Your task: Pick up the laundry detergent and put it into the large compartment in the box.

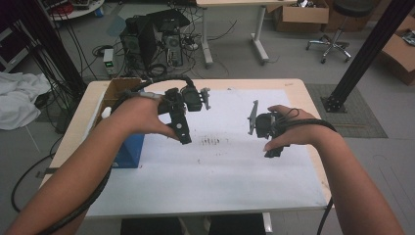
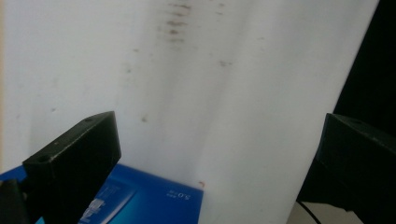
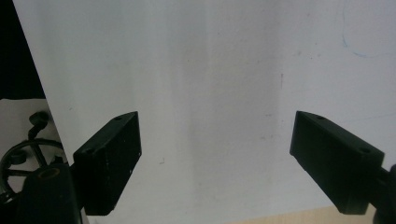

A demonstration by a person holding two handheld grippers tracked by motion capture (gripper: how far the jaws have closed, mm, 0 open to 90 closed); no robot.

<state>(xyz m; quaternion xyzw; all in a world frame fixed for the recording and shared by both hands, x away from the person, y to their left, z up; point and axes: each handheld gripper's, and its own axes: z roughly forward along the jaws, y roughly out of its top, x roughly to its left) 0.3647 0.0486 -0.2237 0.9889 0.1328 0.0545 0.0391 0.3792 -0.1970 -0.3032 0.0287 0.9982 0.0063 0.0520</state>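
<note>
On the table (image 1: pixel 303 93), light wood, lies a white sheet (image 1: pixel 220 171) covering most of the top; grey smudges (image 1: pixel 210 142) mark its middle.

Left gripper (image 1: pixel 185 134): held in the left hand (image 1: pixel 139 115) above the sheet's left half, jaws pointing down and toward the person. Jaws stand wide apart with nothing between them; in the left gripper view the gap between them shows bare sheet and the smudges. Cable (image 1: pixel 161 81) arcs from its back over the table's far left.

Right gripper (image 1: pixel 274 152): held in the right hand (image 1: pixel 288 129) above the sheet's right half, well apart from the left one. Grey plate (image 1: pixel 253 117) stands at its far side. Jaws spread wide and empty; the right gripper view shows plain sheet between them, a strip of table edge at the bottom.

Blue box (image 1: pixel 128 152): flat on the table at the sheet's left edge, near the left forearm; its corner with white print shows in the left gripper view (image 2: pixel 154 198), just beside the left jaw.

Cardboard box (image 1: pixel 115 95): open, at the table's far left corner, behind the blue box.

Surroundings: computer towers (image 1: pixel 151 39) with tangled leads on the floor beyond the table; white cloth (image 1: pixel 19 98) at far left; a stool (image 1: pixel 337 29) and cartons (image 1: pixel 301 14) at far right; a black post (image 1: pixel 367 54) leaning past the right corner.
</note>
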